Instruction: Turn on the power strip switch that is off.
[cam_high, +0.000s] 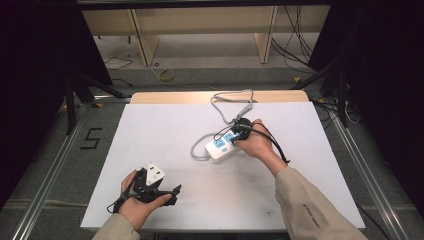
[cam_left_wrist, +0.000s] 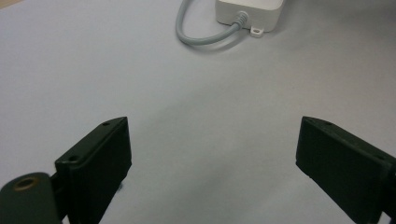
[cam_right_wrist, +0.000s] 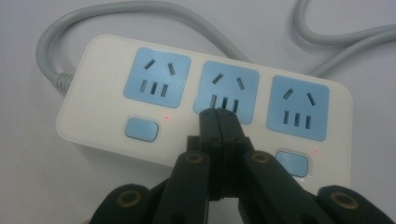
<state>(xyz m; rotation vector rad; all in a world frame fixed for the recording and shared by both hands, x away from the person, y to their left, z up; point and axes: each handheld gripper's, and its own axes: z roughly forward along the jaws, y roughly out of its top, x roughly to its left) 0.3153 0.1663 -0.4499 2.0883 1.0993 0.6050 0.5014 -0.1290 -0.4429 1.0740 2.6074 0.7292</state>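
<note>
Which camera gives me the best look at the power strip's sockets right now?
The right gripper view: the power strip spans it, three blue sockets and two switches sharp, with the shut right hand-held gripper at the middle socket. The high view shows it small, partly under the hand. The left gripper view shows one end and its cord.

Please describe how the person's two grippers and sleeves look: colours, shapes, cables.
Both are black. The left gripper carries a grey three-cornered plate and has flat, ribbed rectangular pads. The right gripper has brass-ringed pivots, and a black cable trails from it. Both beige sleeves look alike.
</note>
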